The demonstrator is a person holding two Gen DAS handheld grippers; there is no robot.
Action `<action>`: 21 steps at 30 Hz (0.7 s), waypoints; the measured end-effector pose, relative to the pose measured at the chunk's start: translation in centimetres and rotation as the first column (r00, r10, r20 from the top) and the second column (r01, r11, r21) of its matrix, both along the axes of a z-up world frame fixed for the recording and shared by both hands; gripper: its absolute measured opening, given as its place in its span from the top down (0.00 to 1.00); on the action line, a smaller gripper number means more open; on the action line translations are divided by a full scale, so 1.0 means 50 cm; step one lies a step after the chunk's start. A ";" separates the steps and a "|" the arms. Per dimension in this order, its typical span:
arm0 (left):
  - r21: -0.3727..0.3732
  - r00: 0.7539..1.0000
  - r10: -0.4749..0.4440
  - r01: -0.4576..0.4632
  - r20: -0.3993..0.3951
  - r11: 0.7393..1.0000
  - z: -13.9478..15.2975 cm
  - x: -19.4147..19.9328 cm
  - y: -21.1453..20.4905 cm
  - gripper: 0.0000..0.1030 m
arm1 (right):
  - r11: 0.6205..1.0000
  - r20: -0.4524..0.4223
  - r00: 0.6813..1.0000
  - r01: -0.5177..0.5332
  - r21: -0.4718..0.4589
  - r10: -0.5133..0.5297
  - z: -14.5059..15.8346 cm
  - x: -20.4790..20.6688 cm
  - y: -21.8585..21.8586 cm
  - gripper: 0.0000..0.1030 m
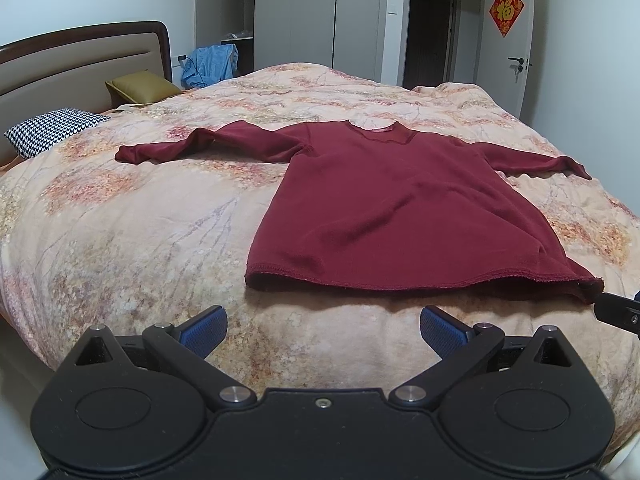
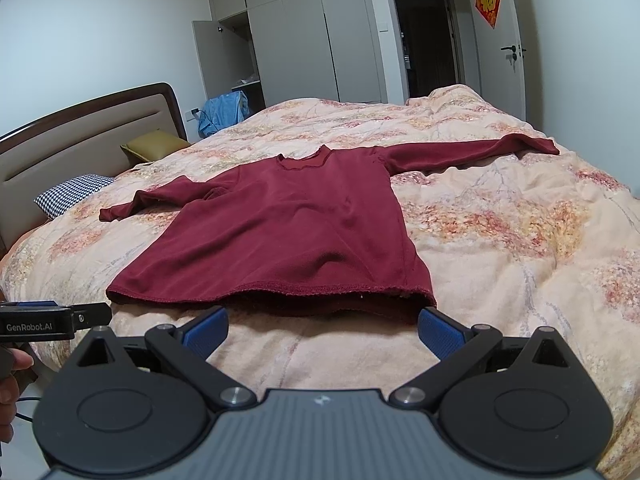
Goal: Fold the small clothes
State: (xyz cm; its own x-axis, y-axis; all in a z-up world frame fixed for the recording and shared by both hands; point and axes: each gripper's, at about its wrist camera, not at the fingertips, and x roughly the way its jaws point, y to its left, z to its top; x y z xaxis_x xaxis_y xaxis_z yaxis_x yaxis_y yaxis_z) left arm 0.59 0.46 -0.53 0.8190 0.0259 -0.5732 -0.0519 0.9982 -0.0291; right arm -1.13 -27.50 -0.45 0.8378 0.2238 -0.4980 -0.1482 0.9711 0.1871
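A dark red long-sleeved shirt (image 1: 392, 200) lies flat on the bed, sleeves spread out to both sides, hem toward me; it also shows in the right wrist view (image 2: 288, 232). My left gripper (image 1: 323, 330) is open and empty, just short of the hem near the shirt's left bottom corner. My right gripper (image 2: 322, 330) is open and empty, just short of the hem near the right bottom corner. The right gripper's tip shows at the left wrist view's right edge (image 1: 618, 312); the left gripper shows at the right wrist view's left edge (image 2: 56, 320).
The bed has a floral peach quilt (image 1: 140, 220). A houndstooth pillow (image 1: 56, 130) and an olive pillow (image 1: 142, 86) lie by the headboard (image 1: 80, 60). A blue garment (image 1: 210, 66) hangs near an open wardrobe. A door (image 2: 512, 40) stands at the back right.
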 end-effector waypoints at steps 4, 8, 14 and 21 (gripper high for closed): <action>-0.006 1.000 0.007 -0.008 -0.005 1.000 0.001 -0.001 0.003 0.01 | 1.000 -0.003 1.000 0.000 -0.002 0.000 -0.001 0.001 0.001 0.00; -0.006 1.000 0.009 -0.009 -0.008 1.000 0.001 -0.001 0.004 0.01 | 1.000 -0.009 1.000 -0.001 -0.001 0.001 -0.002 0.003 0.000 0.00; -0.008 1.000 0.011 -0.011 -0.014 1.000 0.002 0.002 0.005 0.01 | 1.000 -0.012 1.000 -0.001 -0.001 0.001 -0.003 0.004 0.001 0.00; -0.008 1.000 0.011 -0.011 -0.023 1.000 -0.001 0.007 0.004 0.01 | 1.000 -0.017 1.000 -0.006 0.000 0.006 -0.004 0.006 0.000 0.00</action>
State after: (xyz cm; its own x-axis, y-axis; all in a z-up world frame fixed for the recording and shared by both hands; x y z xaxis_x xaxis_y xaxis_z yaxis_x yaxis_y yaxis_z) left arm 0.95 0.65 -0.58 0.8055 0.0298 -0.5919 -0.0636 0.9973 -0.0363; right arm -0.85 -27.52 -0.67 0.8280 0.2290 -0.5119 -0.1512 0.9702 0.1895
